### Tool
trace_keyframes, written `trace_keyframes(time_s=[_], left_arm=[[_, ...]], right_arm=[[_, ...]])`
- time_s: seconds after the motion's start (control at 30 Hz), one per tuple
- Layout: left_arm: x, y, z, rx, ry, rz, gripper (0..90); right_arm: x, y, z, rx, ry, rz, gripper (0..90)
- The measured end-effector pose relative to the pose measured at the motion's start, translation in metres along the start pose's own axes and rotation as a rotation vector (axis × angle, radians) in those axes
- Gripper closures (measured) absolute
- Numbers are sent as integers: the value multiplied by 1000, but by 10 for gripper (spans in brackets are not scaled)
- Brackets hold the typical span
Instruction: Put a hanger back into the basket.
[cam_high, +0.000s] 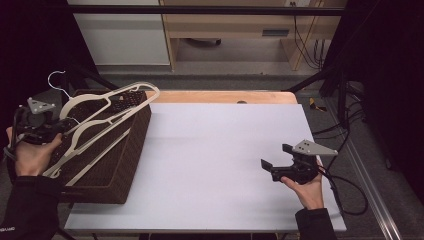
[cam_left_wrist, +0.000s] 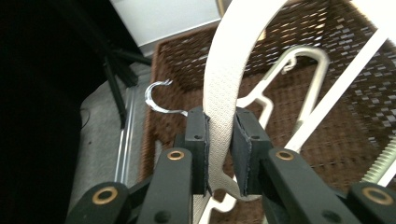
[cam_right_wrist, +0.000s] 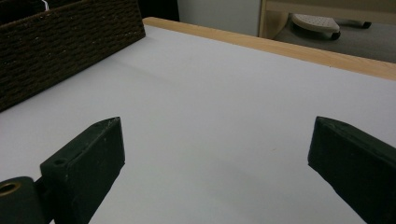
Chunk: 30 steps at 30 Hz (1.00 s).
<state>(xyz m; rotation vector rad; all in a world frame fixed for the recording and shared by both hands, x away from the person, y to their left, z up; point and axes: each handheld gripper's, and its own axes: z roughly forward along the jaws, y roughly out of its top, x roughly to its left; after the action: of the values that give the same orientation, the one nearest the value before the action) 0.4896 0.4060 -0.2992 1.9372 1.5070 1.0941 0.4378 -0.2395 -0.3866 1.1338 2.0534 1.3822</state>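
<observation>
My left gripper (cam_high: 63, 125) (cam_left_wrist: 219, 133) is at the table's left, above a brown wicker basket (cam_high: 125, 150) (cam_left_wrist: 364, 93). It is shut on the broad band of a cream plastic hanger (cam_high: 117, 93) (cam_left_wrist: 233, 56), close to the hanger's metal hook (cam_high: 56, 80) (cam_left_wrist: 159, 99). That hanger slants up over the basket's far corner. A second cream hanger (cam_high: 95, 135) (cam_left_wrist: 306, 65) lies lower in the basket. My right gripper (cam_high: 276, 156) (cam_right_wrist: 215, 154) stands open with nothing between its jaws, low over the white table top (cam_high: 220, 145) (cam_right_wrist: 210, 93) at the right.
The basket (cam_right_wrist: 60, 42) takes up the table's left end. A wooden strip (cam_high: 225, 96) edges the table's far side. Black frame legs and cables (cam_high: 345, 130) stand off the right side. Pale cabinets (cam_high: 125, 35) are beyond on the floor.
</observation>
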Motion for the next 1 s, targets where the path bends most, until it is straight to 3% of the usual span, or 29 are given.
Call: trace_keyframes(time_s=[0.2, 0.43, 0.53, 0.73, 1.0], left_arm=[[12, -9, 12, 29, 40, -48, 772], [16, -18, 26, 68, 90, -81, 772], [16, -19, 29, 79, 100, -80, 772], [7, -20, 39, 112, 169, -60, 772], [4, -20, 45, 146, 201, -52, 771]], right_arm=[[0, 0, 0, 1, 2, -1, 42], [1, 0, 1, 6, 3, -2, 43], [1, 0, 1, 6, 3, -1, 43], [1, 0, 2, 5, 4, 0, 44], [1, -1, 2, 8, 7, -2, 46]])
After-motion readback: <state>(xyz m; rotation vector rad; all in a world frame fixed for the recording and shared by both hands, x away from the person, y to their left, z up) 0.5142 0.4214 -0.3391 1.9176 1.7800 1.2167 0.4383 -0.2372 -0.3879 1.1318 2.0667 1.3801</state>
